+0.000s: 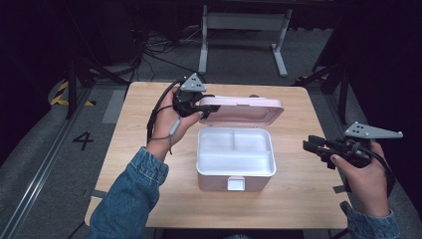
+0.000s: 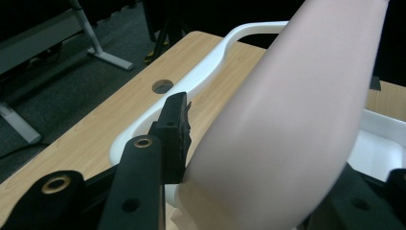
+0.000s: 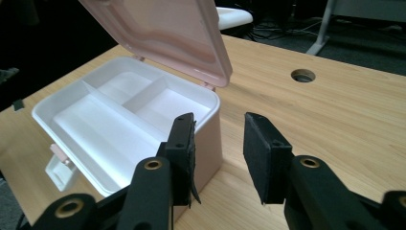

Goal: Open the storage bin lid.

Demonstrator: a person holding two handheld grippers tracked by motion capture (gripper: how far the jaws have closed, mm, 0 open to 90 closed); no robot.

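At the far left corner of the box, the left gripper (image 1: 201, 110) has its jaws clamped on the edge of the pink lid (image 1: 244, 110), which stands raised above the box (image 1: 235, 159). From the left gripper view the lid (image 2: 297, 120) is a broad, blurred pink surface that covers the right jaw almost wholly; one dark jaw presses against its left side, and the white handle (image 2: 191, 81) curves away behind it, its far end cut off by the lid. A round hole (image 2: 163, 86) in the table shows beyond the handle.

Off to the right of the box, well apart from it, the right gripper (image 1: 314, 147) hovers over the wooden table (image 1: 149, 149) with its jaws apart and nothing between them. In its own view the gripper (image 3: 218, 158) looks across the open box (image 3: 119, 124): a white tray with one long compartment and two smaller ones. The white latch (image 3: 60, 170) at the front is partly hidden by the near jaw. The lid (image 3: 163, 33) leans over the back, its top edge cut off by the frame. What lies behind the lid in the high view cannot be made out.
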